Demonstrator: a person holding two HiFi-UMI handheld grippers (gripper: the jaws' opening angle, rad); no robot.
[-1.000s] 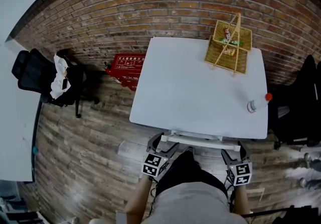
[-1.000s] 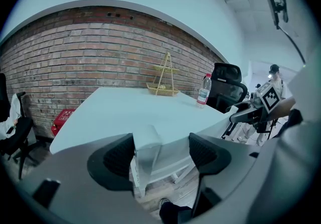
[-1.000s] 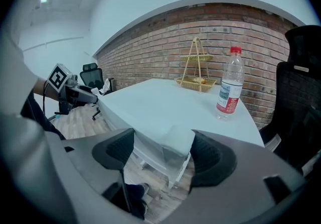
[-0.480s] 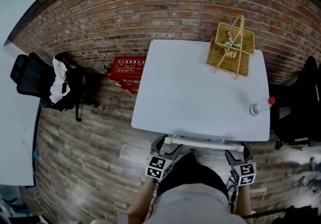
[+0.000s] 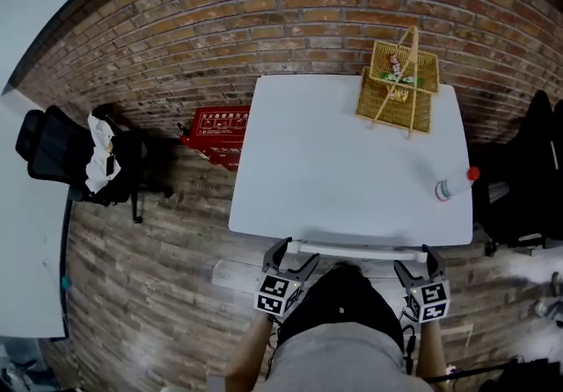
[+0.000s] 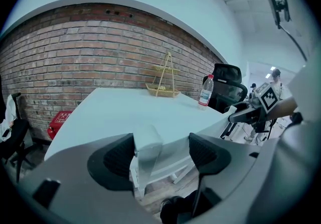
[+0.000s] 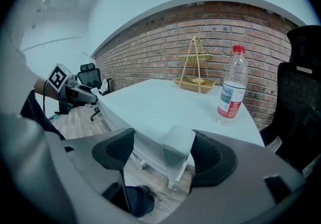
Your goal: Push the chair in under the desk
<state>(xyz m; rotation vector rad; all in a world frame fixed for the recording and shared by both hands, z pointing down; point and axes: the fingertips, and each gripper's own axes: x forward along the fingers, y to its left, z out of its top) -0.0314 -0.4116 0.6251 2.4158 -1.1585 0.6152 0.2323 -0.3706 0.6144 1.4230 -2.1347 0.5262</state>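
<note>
A brick wall (image 5: pixel 220 21) backs the white desk (image 5: pixel 334 162), which stands on a wood plank floor (image 5: pixel 158 294). The white chair (image 5: pixel 356 250) sits tucked at the desk's near edge, its top rail just beside the desktop. A wicker basket (image 5: pixel 396 87) occupies the far right corner, and a water bottle (image 5: pixel 450 186) stands near the right edge. The left gripper (image 6: pixel 160 150) and right gripper (image 7: pixel 163 152) each straddle a chair-back post, jaws spread wide with a gap to one side.
</note>
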